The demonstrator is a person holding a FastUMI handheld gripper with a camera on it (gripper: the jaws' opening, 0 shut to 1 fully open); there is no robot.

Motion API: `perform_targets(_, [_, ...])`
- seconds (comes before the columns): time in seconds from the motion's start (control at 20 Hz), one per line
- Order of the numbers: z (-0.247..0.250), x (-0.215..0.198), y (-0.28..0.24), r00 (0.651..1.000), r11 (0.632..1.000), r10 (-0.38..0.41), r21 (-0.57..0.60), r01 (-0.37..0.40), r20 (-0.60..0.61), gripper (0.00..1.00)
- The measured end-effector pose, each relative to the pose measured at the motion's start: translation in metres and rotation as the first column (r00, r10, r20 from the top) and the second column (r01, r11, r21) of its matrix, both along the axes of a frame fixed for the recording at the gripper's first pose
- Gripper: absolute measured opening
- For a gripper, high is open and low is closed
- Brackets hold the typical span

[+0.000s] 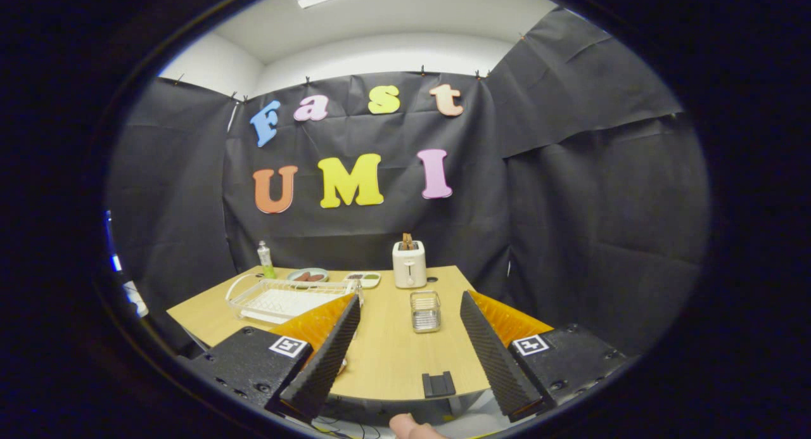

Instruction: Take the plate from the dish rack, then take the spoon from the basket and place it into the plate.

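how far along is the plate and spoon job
Nothing looks done. The gripper is open, its fingers holding nothing above the table's near edge. The dish rack and the basket lie beyond them. Fetching the plate and spoon is all still ahead.

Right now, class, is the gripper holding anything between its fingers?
No: the gripper is open, with bare wooden table between its fingers.

Table (393,356) under the wide-open gripper (410,344) looks like smooth matt light wood. Basket (425,311) ahead is shiny wire metal, dish rack (288,298) is white wire, toaster (409,264) is glossy plastic.
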State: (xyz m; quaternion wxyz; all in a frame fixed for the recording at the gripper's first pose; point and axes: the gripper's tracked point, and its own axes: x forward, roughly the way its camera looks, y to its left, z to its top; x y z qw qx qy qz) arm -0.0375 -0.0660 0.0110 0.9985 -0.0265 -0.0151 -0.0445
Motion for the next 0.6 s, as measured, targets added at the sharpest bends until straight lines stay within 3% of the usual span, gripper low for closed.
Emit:
perform_targets(0.4, [0.007, -0.014, 0.004, 1.0, 0.999, -0.017, -0.031, 0.018, 0.024, 1.0])
perform_targets(0.6, [0.01, -0.015, 0.014, 0.999, 0.999, 0.013, -0.04, -0.012, 0.04, 1.0])
